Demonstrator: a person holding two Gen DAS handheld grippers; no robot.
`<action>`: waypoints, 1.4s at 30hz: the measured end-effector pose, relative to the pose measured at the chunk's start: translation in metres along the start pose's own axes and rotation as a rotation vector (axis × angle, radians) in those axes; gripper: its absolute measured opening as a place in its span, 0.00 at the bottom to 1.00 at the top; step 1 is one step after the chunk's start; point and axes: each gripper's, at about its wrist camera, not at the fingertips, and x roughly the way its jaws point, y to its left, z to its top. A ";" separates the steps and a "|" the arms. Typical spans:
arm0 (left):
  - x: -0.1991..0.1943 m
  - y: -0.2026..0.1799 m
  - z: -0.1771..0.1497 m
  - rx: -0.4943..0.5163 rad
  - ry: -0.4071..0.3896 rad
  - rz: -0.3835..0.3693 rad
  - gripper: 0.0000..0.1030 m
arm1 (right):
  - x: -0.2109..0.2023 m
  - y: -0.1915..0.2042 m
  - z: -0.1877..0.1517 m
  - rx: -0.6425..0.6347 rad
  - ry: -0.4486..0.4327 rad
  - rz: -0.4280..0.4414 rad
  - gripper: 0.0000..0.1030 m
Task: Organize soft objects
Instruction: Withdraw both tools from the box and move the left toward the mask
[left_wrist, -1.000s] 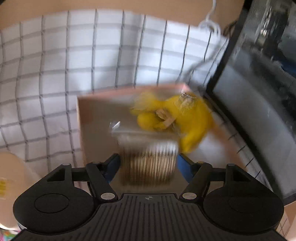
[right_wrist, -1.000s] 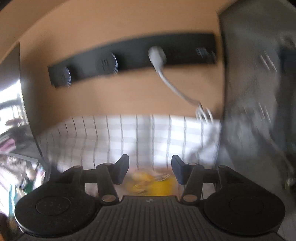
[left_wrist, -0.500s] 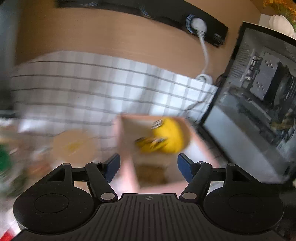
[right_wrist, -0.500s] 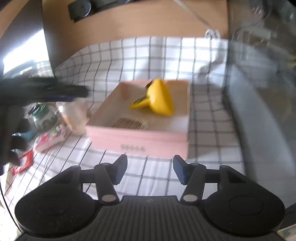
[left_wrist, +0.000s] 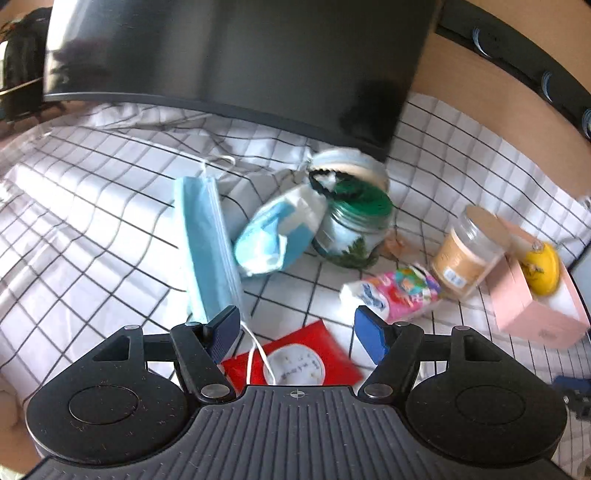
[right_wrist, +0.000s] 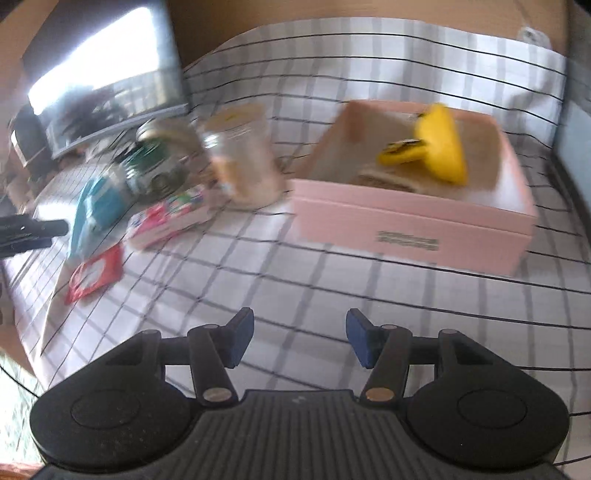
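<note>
Left gripper (left_wrist: 295, 328) gapes empty over the red packet (left_wrist: 295, 363), probably next; right gripper (right_wrist: 297, 341) empty, half-spread; yellow toy (right_wrist: 437, 147) already boxed (right_wrist: 406, 229).

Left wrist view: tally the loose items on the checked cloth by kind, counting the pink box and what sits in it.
Face masks: 2, a flat blue mask and a crumpled blue-and-white mask
Jars: 2, a green-lidded jar and a clear jar
Soft packets: 2, a colourful tissue pack and a red packet
Boxes: 1, the pink box
Plush toys: 1, a yellow toy in the box
Total: 8
</note>
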 end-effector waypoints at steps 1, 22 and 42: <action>0.003 0.001 -0.001 0.029 0.014 -0.038 0.71 | 0.001 0.008 0.000 -0.016 0.006 0.002 0.54; 0.037 0.077 0.002 0.037 0.114 -0.109 0.51 | 0.026 0.134 0.004 -0.300 0.080 0.135 0.54; 0.005 0.073 0.000 0.169 0.099 -0.333 0.51 | 0.078 0.218 0.009 -0.434 0.068 0.003 0.55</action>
